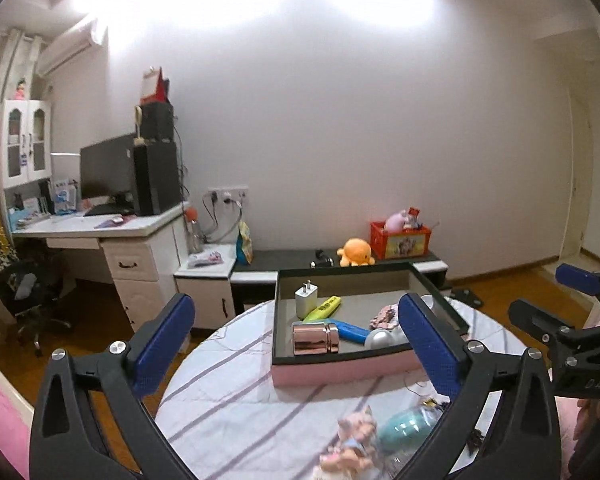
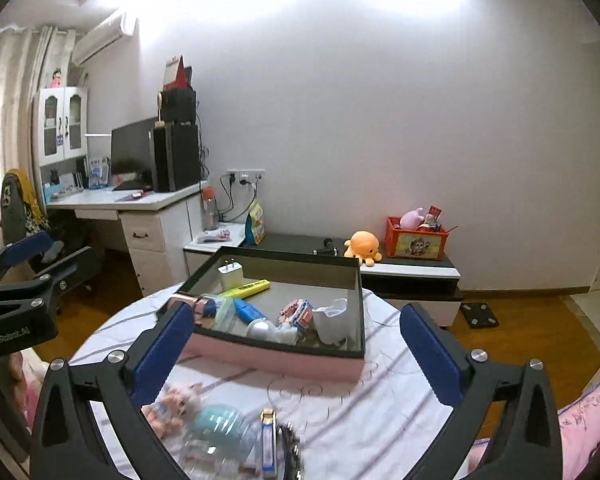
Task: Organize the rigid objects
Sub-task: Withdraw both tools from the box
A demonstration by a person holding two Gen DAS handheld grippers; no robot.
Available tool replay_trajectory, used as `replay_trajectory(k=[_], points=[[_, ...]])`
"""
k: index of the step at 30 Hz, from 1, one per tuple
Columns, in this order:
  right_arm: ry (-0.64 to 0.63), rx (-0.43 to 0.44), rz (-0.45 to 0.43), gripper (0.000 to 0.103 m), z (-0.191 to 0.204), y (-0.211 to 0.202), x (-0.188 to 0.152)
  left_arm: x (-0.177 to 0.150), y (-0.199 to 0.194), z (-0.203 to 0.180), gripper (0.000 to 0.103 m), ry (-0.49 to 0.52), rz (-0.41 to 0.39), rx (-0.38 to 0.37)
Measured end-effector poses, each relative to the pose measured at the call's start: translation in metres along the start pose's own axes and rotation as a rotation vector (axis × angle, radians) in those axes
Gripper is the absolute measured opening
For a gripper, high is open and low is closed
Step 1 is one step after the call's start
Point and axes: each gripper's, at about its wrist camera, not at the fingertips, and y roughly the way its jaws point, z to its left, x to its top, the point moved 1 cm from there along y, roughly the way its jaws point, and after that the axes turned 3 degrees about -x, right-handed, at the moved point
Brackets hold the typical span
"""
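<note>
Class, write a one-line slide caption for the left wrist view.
Open left claw hovers before a pink-sided tray holding a charger, highlighter and copper jar.

on the body of my right gripper, seen from the left wrist view, i read "d45". on the body of my left gripper, seen from the right wrist view, i read "genrobot.ai". no other lettering is legible.
</note>
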Motion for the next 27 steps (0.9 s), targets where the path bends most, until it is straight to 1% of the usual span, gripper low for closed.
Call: replay_trajectory(k=[2, 5, 9, 10, 14, 18, 23, 27], points=[[-0.006, -0.021, -0.026, 0.103, 0.0, -0.02, -0.003, -0.004, -0.021, -0.005, 0.103, 0.012, -0.016, 0.004], [-0.008, -0.05, -0.052, 0.103, 0.001, -0.045, -0.011, -0.008, -0.042, -0.013, 0.103, 0.04, -0.028, 0.007], [-0.008, -0.087, -0.079, 0.103, 0.003, -0.069, -0.02, -0.015, -0.063, -0.021, 0.103, 0.068, -0.041, 0.005], [-0.006, -0.089, -0.079, 0.103, 0.003, -0.073, -0.021, -0.016, -0.067, -0.023, 0.103, 0.078, -0.034, -0.002], [0.006, -0.096, -0.08, 0.103, 0.001, -0.086, -0.024, -0.017, -0.082, -0.027, 0.103, 0.086, -0.048, -0.013], [-0.001, -0.099, -0.088, 0.103, 0.002, -0.093, -0.024, -0.016, -0.096, -0.029, 0.103, 0.085, -0.067, -0.009], [0.002, -0.099, -0.099, 0.103, 0.005, -0.102, -0.027, -0.018, -0.101, -0.026, 0.103, 0.081, -0.065, 0.005], [0.005, -0.1, -0.089, 0.103, 0.004, -0.104, -0.028, -0.02, -0.102, -0.024, 0.103, 0.079, -0.059, 0.008]])
